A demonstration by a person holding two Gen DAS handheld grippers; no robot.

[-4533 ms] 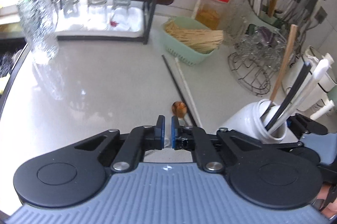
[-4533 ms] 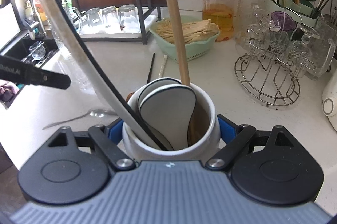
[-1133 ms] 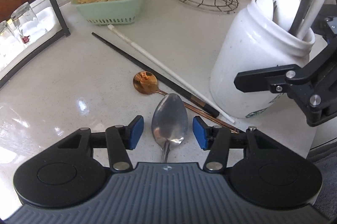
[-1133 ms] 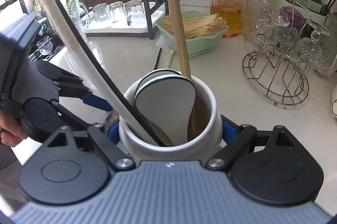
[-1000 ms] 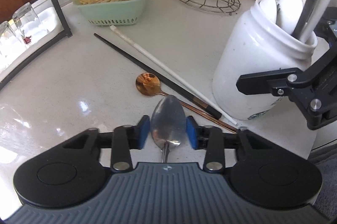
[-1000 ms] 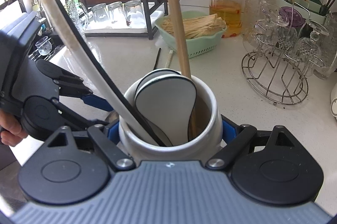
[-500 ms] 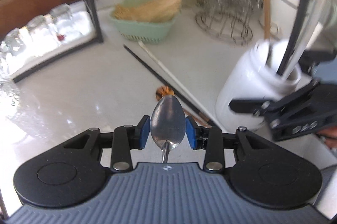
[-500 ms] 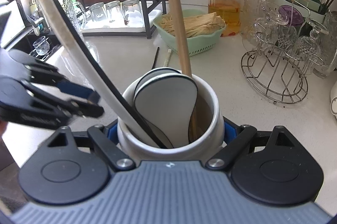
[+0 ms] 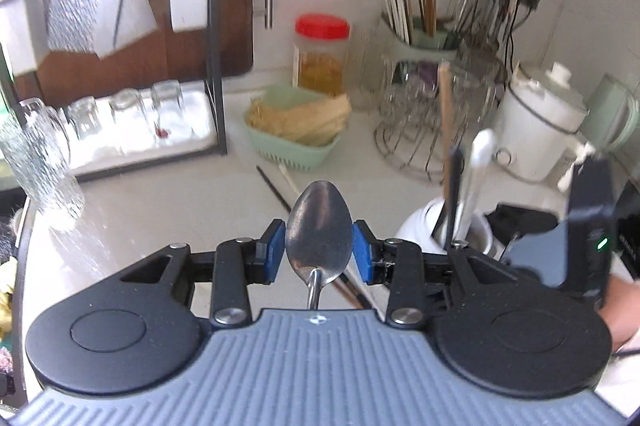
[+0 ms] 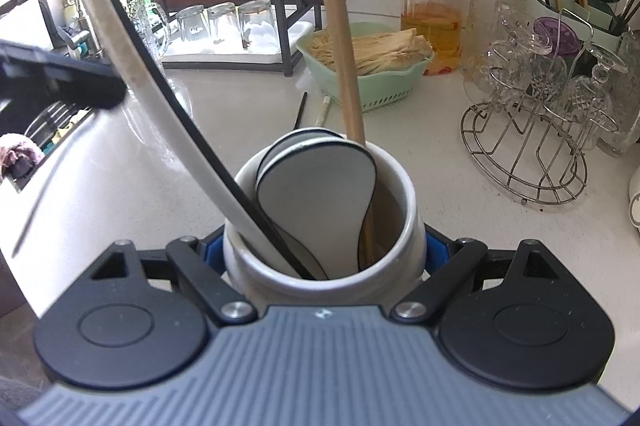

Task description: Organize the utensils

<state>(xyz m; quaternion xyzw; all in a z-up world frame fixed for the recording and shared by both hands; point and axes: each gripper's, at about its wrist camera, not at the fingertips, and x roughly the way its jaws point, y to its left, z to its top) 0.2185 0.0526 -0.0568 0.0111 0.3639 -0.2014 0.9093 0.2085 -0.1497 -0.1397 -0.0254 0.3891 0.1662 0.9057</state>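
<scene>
The left tongs (image 9: 319, 249) clamp a silver spoon (image 9: 319, 232) by the edges of its bowl, the blue pads pressed to either side and the handle running back toward the camera, above the white counter (image 9: 160, 202). The right tongs (image 10: 324, 250), spread wide, grip a white utensil jar (image 10: 240, 250) on both sides; it holds flat white paddles (image 10: 316, 194), a wooden stick (image 10: 336, 26) and long curved handles (image 10: 160, 82). Past the spoon, a black chopstick (image 9: 273, 186) and a white one (image 9: 289, 179) lie on the counter. Farther back stand a green basket (image 9: 296, 150), a red-lidded jar (image 9: 321, 56) and a wire glass rack (image 10: 532, 130).
</scene>
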